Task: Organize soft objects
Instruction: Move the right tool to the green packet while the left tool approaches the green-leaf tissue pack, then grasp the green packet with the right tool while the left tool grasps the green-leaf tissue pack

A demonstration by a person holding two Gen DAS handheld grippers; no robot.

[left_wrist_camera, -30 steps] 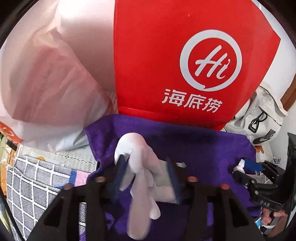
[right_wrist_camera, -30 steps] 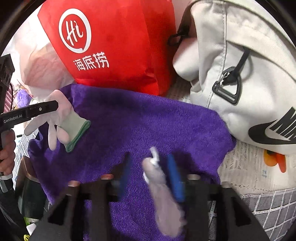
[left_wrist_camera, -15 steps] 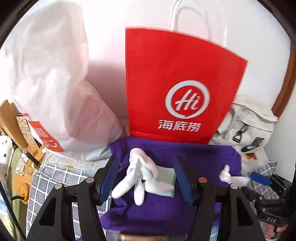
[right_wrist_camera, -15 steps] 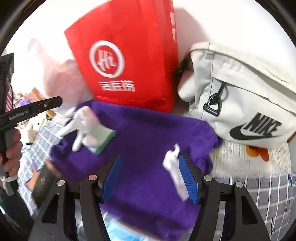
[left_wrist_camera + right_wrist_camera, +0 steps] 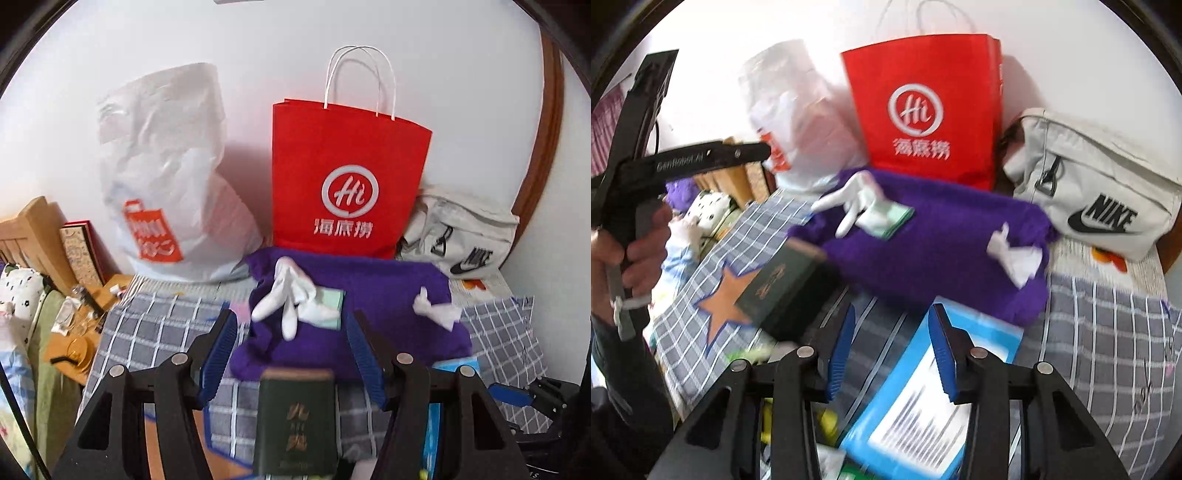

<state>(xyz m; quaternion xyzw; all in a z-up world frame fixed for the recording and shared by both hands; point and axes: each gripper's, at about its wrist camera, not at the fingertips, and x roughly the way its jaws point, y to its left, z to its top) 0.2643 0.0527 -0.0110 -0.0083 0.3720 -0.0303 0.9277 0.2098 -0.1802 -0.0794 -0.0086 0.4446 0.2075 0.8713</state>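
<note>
A purple towel (image 5: 376,295) lies spread on the bed in front of the bags. On its left part rests a white glove with a green cuff (image 5: 295,306), fingers splayed. A second, crumpled white glove (image 5: 436,312) sits on its right part. My left gripper (image 5: 291,321) hangs open, back from the towel, with nothing held. In the right wrist view the same towel (image 5: 942,251) and both gloves (image 5: 864,206) (image 5: 1015,258) lie beyond my right gripper (image 5: 894,314), whose jaws are closing with nothing between them. A hand holds the left gripper (image 5: 701,158) at left.
A red paper bag (image 5: 351,177), a white plastic bag (image 5: 166,177) and a white Nike bag (image 5: 469,240) stand against the wall. A dark green book (image 5: 295,417) and a blue-and-white package (image 5: 942,387) lie on the checked bedcover (image 5: 155,332). Wooden furniture with clutter is at left.
Both grippers have let go of their gloves and pulled back and up from the towel. The gloves now lie on it. The right jaws have narrowed.
</note>
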